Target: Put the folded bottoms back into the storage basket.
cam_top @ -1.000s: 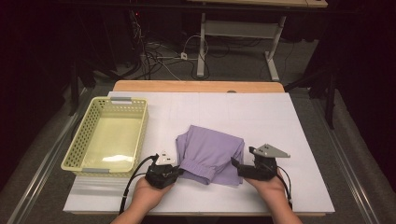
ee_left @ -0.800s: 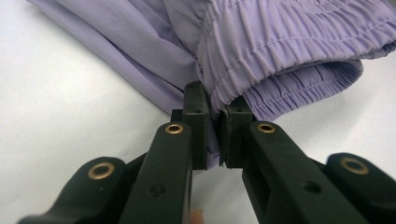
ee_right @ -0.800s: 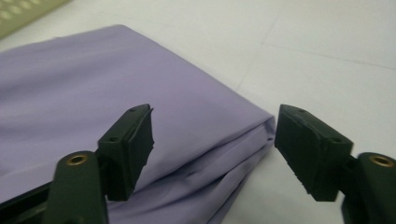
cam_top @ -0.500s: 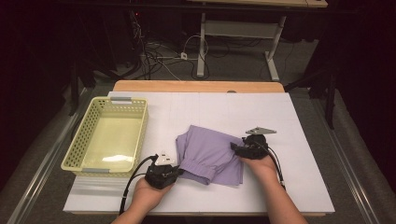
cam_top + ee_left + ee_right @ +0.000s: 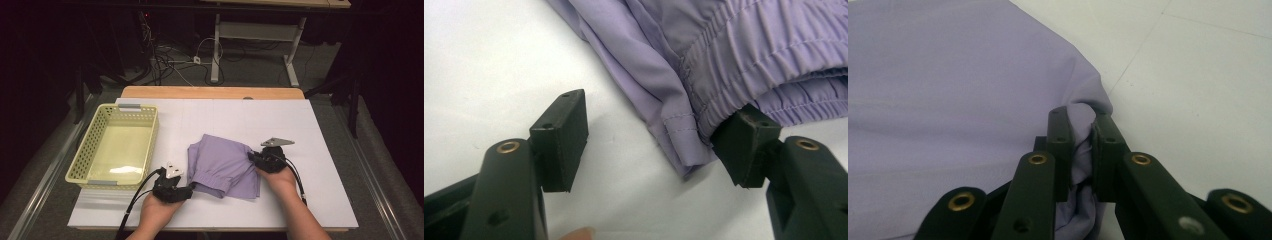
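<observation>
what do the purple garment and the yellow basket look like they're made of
Purple garment: thin woven fabric with a slight sheen, probably synthetic; it drapes in soft folds, and shows a stitched hem and a gathered elastic band.
Yellow basket: looks like moulded plastic with a smooth, faintly glossy finish; its walls are a regular lattice of small holes with a solid rim.

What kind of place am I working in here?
Probably a lab or recording workspace, not a home: a white board-covered table holding a folded lilac fabric garment and a pale yellow plastic basket, with loose cables and a power strip on the grey floor behind.
</observation>
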